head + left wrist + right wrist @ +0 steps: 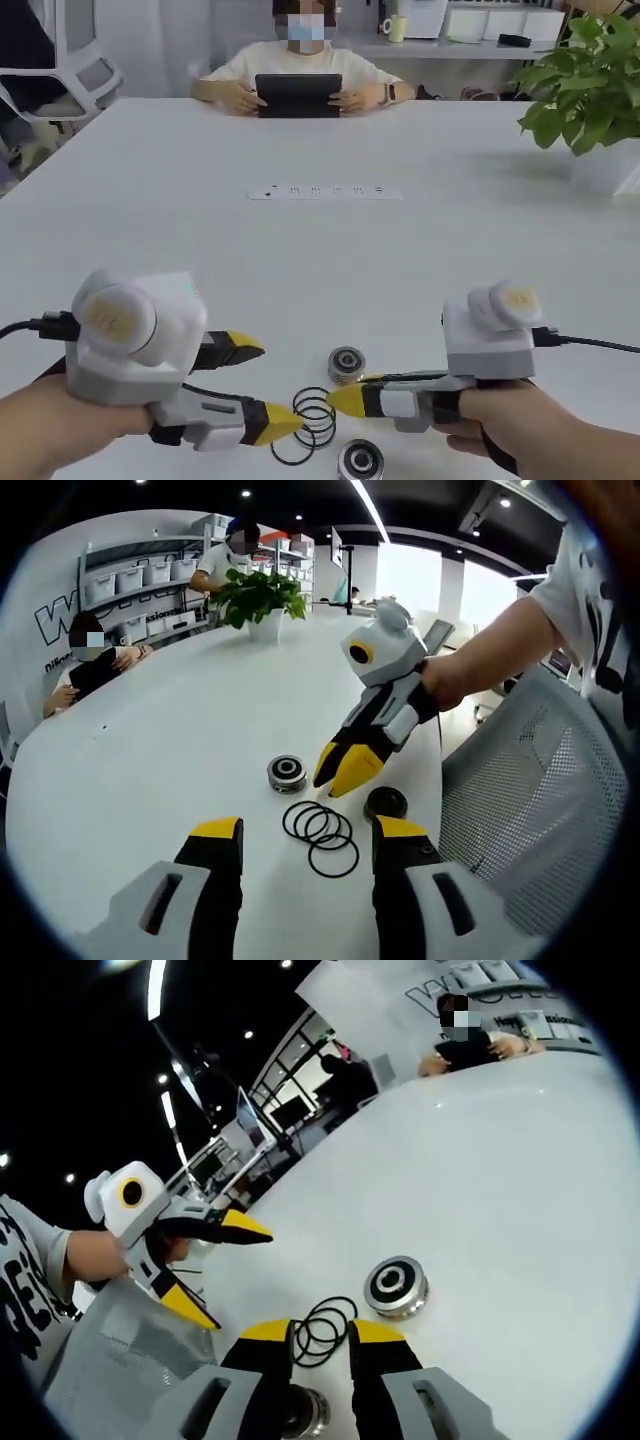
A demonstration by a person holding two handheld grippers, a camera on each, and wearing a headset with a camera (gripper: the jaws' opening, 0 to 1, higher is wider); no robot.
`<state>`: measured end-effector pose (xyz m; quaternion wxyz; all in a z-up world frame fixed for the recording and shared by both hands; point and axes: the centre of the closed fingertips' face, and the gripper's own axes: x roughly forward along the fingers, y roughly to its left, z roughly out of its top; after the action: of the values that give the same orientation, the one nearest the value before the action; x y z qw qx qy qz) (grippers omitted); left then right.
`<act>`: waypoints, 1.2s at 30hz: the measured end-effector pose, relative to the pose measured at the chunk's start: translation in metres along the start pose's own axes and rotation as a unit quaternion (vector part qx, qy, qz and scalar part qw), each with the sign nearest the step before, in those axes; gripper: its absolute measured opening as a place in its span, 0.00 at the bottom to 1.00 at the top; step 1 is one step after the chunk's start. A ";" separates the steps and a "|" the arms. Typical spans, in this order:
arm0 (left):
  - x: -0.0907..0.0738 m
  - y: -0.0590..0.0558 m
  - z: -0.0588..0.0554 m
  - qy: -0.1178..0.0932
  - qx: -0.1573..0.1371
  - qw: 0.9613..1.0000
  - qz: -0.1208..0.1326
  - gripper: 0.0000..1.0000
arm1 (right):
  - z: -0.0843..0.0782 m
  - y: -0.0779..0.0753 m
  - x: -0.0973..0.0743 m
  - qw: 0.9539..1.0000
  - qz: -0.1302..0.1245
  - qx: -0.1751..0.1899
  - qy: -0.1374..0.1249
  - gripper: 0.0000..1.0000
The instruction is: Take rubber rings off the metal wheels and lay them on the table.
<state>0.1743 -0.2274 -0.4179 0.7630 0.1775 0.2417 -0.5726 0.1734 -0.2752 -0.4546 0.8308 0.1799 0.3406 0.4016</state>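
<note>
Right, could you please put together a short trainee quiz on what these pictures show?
1. True or false: the jaws of the left gripper stand open with nothing between them.
2. How many round silver metal wheels lie on the white table?
3. Where is the heap of thin black rubber rings? A) on the table, near the tip of the right gripper; B) stacked on top of a wheel; C) clamped in the left gripper.
Key: 1 true; 2 two; 3 A.
</note>
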 end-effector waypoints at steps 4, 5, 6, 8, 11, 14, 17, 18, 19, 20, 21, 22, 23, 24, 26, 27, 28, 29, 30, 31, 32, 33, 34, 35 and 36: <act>-0.003 -0.001 0.003 -0.004 0.000 1.000 0.001 0.49 | 0.005 0.005 -0.006 1.000 0.000 -0.013 -0.009 0.20; -0.004 -0.001 0.004 -0.006 0.000 1.000 0.002 0.49 | 0.006 0.006 -0.007 1.000 -0.001 -0.017 -0.011 0.21; -0.005 -0.001 0.005 -0.008 -0.001 1.000 0.003 0.49 | 0.007 0.007 -0.009 1.000 -0.002 -0.021 -0.013 0.22; -0.007 -0.001 0.007 -0.011 -0.003 1.000 0.004 0.49 | 0.008 0.010 -0.012 0.999 -0.003 -0.028 -0.017 0.24; -0.009 -0.002 0.009 -0.015 -0.003 1.000 0.006 0.49 | 0.010 0.012 -0.017 0.999 -0.007 -0.035 -0.024 0.28; -0.012 -0.004 0.012 -0.018 -0.003 1.000 0.007 0.49 | 0.011 0.012 -0.024 0.998 -0.015 -0.056 -0.026 0.31; -0.014 -0.005 0.014 -0.021 -0.002 1.000 0.007 0.50 | 0.013 0.015 -0.031 0.997 -0.017 -0.066 -0.029 0.33; -0.014 -0.006 0.014 -0.022 -0.002 1.000 0.007 0.50 | 0.014 0.017 -0.033 0.997 -0.017 -0.070 -0.034 0.35; -0.015 -0.007 0.015 -0.023 -0.001 1.000 0.007 0.50 | 0.015 0.018 -0.035 0.996 -0.019 -0.074 -0.035 0.37; -0.015 -0.008 0.016 -0.023 -0.001 1.000 0.007 0.50 | 0.016 0.018 -0.038 0.995 -0.024 -0.085 -0.037 0.39; -0.016 -0.009 0.017 -0.024 0.000 1.000 0.007 0.50 | 0.016 0.018 -0.040 0.994 -0.029 -0.093 -0.038 0.41; -0.016 -0.009 0.017 -0.025 0.000 1.000 0.007 0.50 | 0.016 0.018 -0.042 0.994 -0.030 -0.102 -0.038 0.43; -0.017 -0.010 0.018 -0.027 -0.001 1.000 0.007 0.50 | 0.016 0.019 -0.044 0.993 -0.032 -0.105 -0.039 0.45; -0.018 -0.010 0.019 -0.028 -0.002 1.000 0.007 0.50 | 0.016 0.020 -0.045 0.993 -0.034 -0.108 -0.040 0.46; -0.019 -0.012 0.020 -0.031 -0.002 1.000 0.007 0.51 | 0.017 0.023 -0.050 0.992 -0.034 -0.112 -0.044 0.49; -0.020 -0.013 0.020 -0.032 -0.002 0.999 0.006 0.52 | 0.016 0.025 -0.051 0.992 -0.035 -0.114 -0.045 0.51; -0.021 -0.015 0.021 -0.033 -0.002 0.999 0.006 0.52 | 0.016 0.026 -0.054 0.990 -0.039 -0.124 -0.046 0.53; -0.022 -0.015 0.021 -0.033 -0.002 0.999 0.006 0.52 | 0.015 0.027 -0.055 0.990 -0.039 -0.131 -0.045 0.55; -0.023 -0.015 0.021 -0.034 -0.003 0.999 0.007 0.53 | 0.014 0.028 -0.058 0.989 -0.041 -0.136 -0.043 0.57; -0.024 -0.016 0.021 -0.034 -0.003 0.999 0.007 0.53 | 0.014 0.028 -0.060 0.988 -0.044 -0.140 -0.043 0.57; -0.025 -0.016 0.021 -0.035 -0.003 0.999 0.008 0.53 | 0.013 0.028 -0.061 0.988 -0.045 -0.144 -0.043 0.58; -0.026 -0.016 0.020 -0.035 -0.002 0.999 0.009 0.54 | 0.012 0.029 -0.064 0.987 -0.046 -0.149 -0.043 0.60; -0.027 -0.016 0.020 -0.035 -0.002 0.999 0.009 0.54 | 0.012 0.029 -0.066 0.986 -0.048 -0.152 -0.042 0.60; -0.028 -0.017 0.019 -0.034 -0.001 0.999 0.009 0.54 | 0.011 0.028 -0.068 0.985 -0.051 -0.157 -0.042 0.61; -0.029 -0.017 0.019 -0.033 0.000 0.999 0.010 0.54 | 0.010 0.028 -0.070 0.985 -0.052 -0.160 -0.041 0.63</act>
<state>0.1544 -0.2200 -0.3858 0.7762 0.1611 0.2145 -0.5706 0.1342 -0.3131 -0.4017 0.8819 0.0436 0.2464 0.3996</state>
